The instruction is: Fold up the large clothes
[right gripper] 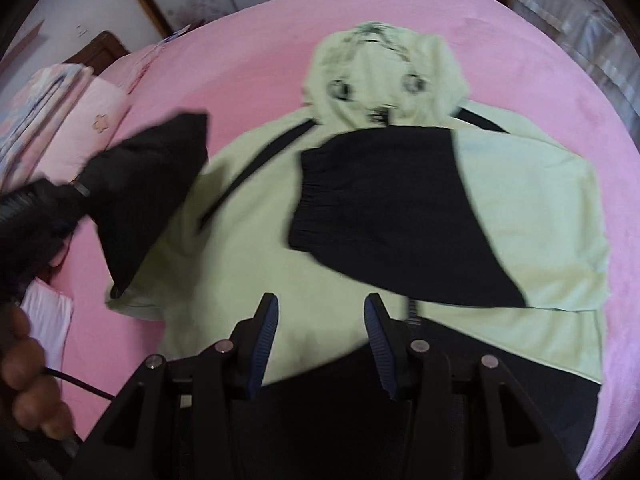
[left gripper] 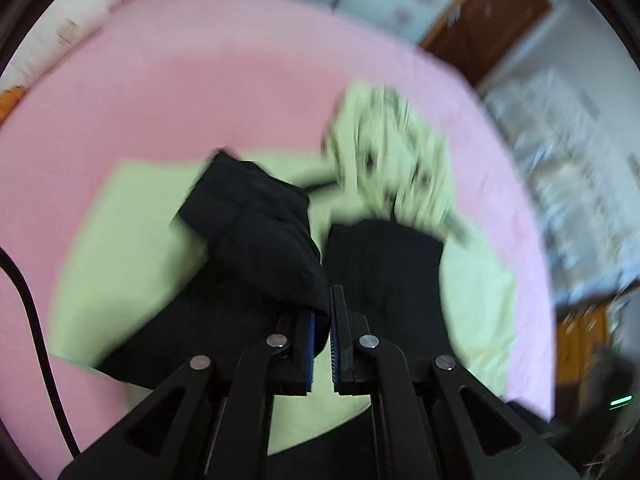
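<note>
A pale green hoodie [right gripper: 240,240] with black sleeves lies flat on the pink bed [right gripper: 248,40], its printed hood [right gripper: 384,68] at the far end. One black sleeve [right gripper: 384,216] is folded across the body. My left gripper [left gripper: 322,328] is shut on the other black sleeve [left gripper: 260,232] and holds it up off the hoodie. In the right wrist view that left gripper [right gripper: 76,194] is at the left, with the lifted sleeve [right gripper: 152,176] hanging from it. My right gripper [right gripper: 322,304] stands open above the hoodie's near part, with nothing between its fingers.
Pink pillows [right gripper: 60,120] lie at the bed's left side, with a white cloth [right gripper: 44,320] below them. A hand [right gripper: 24,360] and a black cable [right gripper: 80,384] show at the lower left. A wooden door [left gripper: 492,20] and blurred clutter [left gripper: 580,160] stand beyond the bed.
</note>
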Demonstrator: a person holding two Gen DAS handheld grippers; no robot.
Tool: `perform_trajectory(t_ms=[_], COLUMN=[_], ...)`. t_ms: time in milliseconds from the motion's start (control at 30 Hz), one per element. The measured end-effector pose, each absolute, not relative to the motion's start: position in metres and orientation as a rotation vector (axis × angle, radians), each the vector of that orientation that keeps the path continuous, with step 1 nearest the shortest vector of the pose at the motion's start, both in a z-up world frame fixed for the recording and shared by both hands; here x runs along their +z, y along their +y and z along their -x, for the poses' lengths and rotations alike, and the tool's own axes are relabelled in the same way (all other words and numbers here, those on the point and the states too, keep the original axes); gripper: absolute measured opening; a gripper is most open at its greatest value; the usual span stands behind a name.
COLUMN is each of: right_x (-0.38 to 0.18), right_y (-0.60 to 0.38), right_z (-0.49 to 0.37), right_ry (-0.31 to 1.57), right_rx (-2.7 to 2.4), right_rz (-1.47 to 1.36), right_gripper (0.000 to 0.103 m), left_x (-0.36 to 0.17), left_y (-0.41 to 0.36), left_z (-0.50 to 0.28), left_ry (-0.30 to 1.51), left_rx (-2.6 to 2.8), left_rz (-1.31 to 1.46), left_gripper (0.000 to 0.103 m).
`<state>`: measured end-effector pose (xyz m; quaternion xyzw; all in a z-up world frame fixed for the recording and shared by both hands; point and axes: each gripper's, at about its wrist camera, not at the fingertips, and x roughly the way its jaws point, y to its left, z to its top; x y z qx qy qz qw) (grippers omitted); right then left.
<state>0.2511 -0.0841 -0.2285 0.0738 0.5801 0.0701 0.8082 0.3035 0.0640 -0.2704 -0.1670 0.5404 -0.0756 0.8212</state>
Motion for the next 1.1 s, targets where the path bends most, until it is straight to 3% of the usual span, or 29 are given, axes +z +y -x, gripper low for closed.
perform_trajectory(t_ms=[67, 167, 367, 667, 933, 1100], right_x=[-0.236, -0.244, -0.250, -0.236, -0.236, -0.261], right_y=[-0.105, -0.134, -0.163, -0.155, -0.128, -0.109], right_z=[-0.249, -0.244, -0.240, -0.249, -0.266, -0.283], right_ry=[1.255, 1.267, 1.276, 1.233, 1.226, 1.276], right_rx=[0.120, 0.094, 0.107, 0.188, 0.244, 0.232], right_rz=[-0.172, -0.199, -0.217, -0.212, -0.228, -0.228], right_gripper=[0.045, 0.045, 0.045, 0.045, 0.047, 0.052], left_x=[-0.300, -0.330, -0.336, -0.296, -0.252, -0.279], left_y=[0.040, 0.017, 0.045, 0.057, 0.126, 0.182], left_z=[-0.299, -0.296, -0.282, -0.272, -0.240, -0.224], left_ry=[1.222, 1.321, 1.366, 1.342, 1.255, 1.272], left_rx=[-0.152, -0.129, -0.131, -0.197, -0.101, 0.056], left_rz=[0.289, 0.221, 0.290, 0.387, 0.345, 0.358], left_gripper=[0.006, 0.021, 0.047, 0.047, 0.048, 0.050])
